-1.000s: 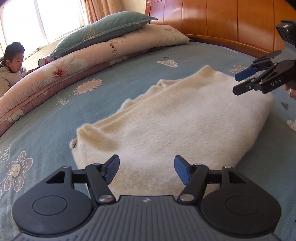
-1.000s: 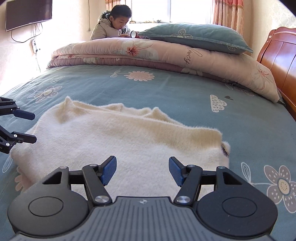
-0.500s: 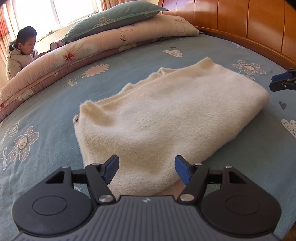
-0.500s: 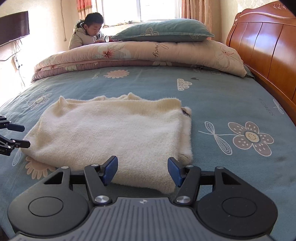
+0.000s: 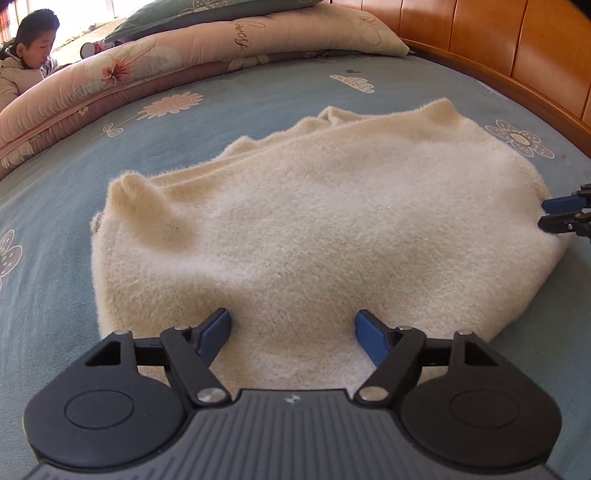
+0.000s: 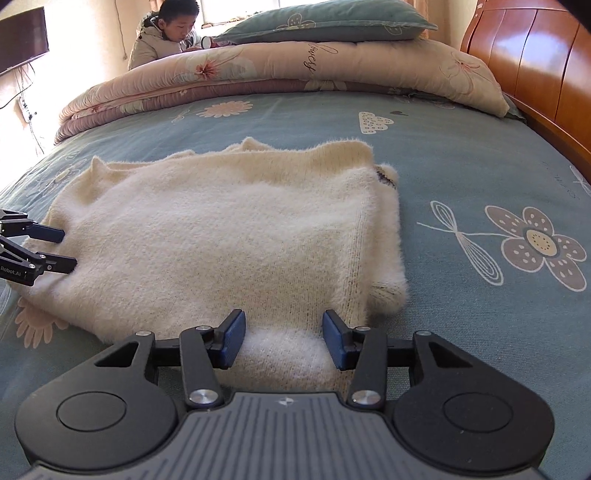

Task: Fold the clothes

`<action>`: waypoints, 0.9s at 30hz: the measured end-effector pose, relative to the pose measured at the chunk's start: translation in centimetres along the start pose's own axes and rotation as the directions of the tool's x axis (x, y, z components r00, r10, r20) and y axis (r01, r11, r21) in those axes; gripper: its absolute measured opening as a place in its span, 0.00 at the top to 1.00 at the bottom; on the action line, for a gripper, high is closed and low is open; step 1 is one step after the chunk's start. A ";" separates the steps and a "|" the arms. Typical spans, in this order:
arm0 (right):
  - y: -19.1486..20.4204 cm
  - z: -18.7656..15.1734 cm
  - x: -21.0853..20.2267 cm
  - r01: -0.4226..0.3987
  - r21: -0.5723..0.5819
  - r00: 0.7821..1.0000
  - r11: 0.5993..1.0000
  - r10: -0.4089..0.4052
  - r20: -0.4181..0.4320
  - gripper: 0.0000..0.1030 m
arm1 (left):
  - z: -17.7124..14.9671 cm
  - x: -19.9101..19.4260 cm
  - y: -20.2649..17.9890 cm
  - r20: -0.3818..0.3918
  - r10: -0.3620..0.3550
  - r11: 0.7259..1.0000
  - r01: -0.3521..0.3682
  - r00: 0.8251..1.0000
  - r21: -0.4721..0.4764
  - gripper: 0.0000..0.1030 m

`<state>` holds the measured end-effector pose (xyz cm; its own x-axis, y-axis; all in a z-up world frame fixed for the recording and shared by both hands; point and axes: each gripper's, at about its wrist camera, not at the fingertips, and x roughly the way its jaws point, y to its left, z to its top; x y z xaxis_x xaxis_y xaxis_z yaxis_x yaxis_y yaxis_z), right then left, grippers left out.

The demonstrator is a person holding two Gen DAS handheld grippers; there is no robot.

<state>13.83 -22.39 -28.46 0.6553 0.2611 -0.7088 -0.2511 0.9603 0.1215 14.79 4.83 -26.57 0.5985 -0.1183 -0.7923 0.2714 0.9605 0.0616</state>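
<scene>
A cream fuzzy sweater (image 5: 332,229) lies folded on the blue flowered bedsheet (image 5: 55,302). My left gripper (image 5: 293,325) hovers low at the sweater's near edge. Its jaws are opening, and fabric lies between the blue pads (image 5: 216,332) without being pinched. It shows in the right wrist view as the left gripper (image 6: 61,249) at the sweater's left end. My right gripper (image 6: 283,328) sits at the sweater (image 6: 221,236) near edge. Its jaws are closing with a bunched bit of hem between the pads (image 6: 232,339). The right gripper (image 5: 546,214) also appears at the sweater's right end.
A rolled pink floral quilt (image 6: 295,70) with a green pillow (image 6: 325,22) on top lies across the far side of the bed. A person (image 6: 166,33) sits behind it. The wooden headboard (image 6: 535,66) runs along the right. A dark TV (image 6: 22,40) hangs at left.
Both grippers have come down and closer to the sweater's edges. The right jaws have narrowed around the hem. The left jaws have widened a little.
</scene>
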 end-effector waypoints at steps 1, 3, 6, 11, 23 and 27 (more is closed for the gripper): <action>0.1 0.0 0.1 0.004 0.003 1.000 1.000 -0.004 -0.012 0.51 | 0.4 0.2 0.2 -0.020 -0.005 1.000 0.005 1.000 -0.013 0.25; 0.5 0.4 0.2 0.020 -0.002 0.999 1.000 -0.020 -0.038 0.51 | 1.4 0.6 0.3 -0.071 -0.010 1.000 0.009 0.997 -0.014 0.25; 1.1 2.1 -0.3 0.027 -0.006 0.994 1.000 -0.027 -0.109 0.52 | 3.2 0.1 0.3 -0.169 -0.001 0.999 -0.006 0.986 -0.040 0.28; 1.8 6.7 -4.5 -0.088 0.031 0.976 0.996 0.092 -0.195 0.58 | 6.4 -3.3 -0.2 -0.305 -0.010 0.992 -0.028 0.952 -0.122 0.30; 5.1 15.4 -4.9 -0.278 -0.040 0.922 0.960 0.255 -0.292 0.78 | 8.1 -6.7 -1.1 -0.330 0.093 0.976 -0.151 0.940 -0.156 0.65; 8.1 17.6 -2.2 -0.325 -0.109 0.918 0.939 0.286 -0.275 0.79 | 6.5 -5.8 0.2 -0.308 0.141 0.977 -0.183 0.941 -0.114 0.70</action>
<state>22.84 -13.51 -13.69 0.3338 0.4868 -0.8072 -0.5266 0.8066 0.2686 16.31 4.11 -18.02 0.3690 0.1014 -0.9239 0.0698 0.9882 0.1364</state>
